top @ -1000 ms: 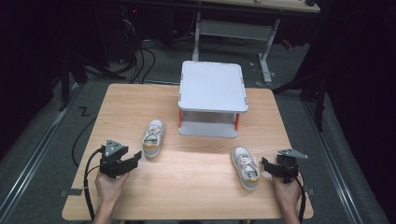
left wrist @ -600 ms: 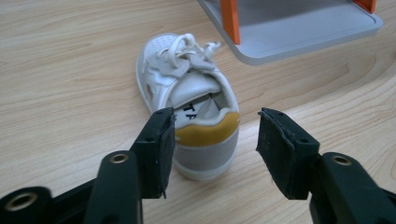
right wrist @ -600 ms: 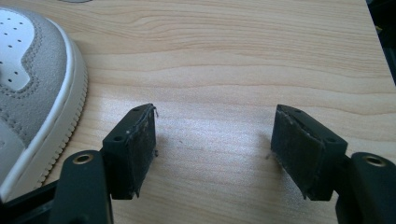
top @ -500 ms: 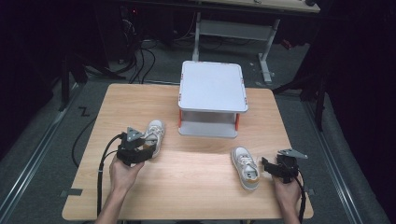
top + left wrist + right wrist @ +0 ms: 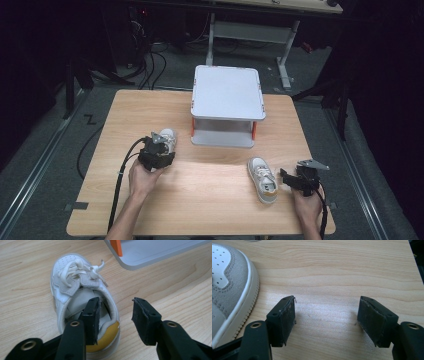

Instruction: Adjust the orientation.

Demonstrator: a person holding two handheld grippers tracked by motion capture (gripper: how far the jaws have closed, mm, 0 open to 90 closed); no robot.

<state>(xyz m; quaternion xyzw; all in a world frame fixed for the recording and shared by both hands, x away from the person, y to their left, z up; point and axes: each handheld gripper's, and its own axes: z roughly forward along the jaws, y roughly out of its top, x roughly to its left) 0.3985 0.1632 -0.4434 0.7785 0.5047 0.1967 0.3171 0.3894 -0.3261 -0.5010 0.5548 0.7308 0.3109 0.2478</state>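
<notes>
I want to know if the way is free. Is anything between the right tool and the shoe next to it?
No. In the high view, bare wooden table separates the right tool from the shoe.

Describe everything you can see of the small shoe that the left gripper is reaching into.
The small shoe is a child's white sneaker that looks like leather, with a perforated toe, pale grey suede-like panels, loosely tied cream laces, a padded collar and a yellow heel patch. It stands upright on its sole on the wooden table, left of the white raised stand and apart from it. The left gripper is open around its side wall: one jaw sits inside the shoe's opening, the other outside, above the table. Whether the jaw touches the lining cannot be told.
</notes>
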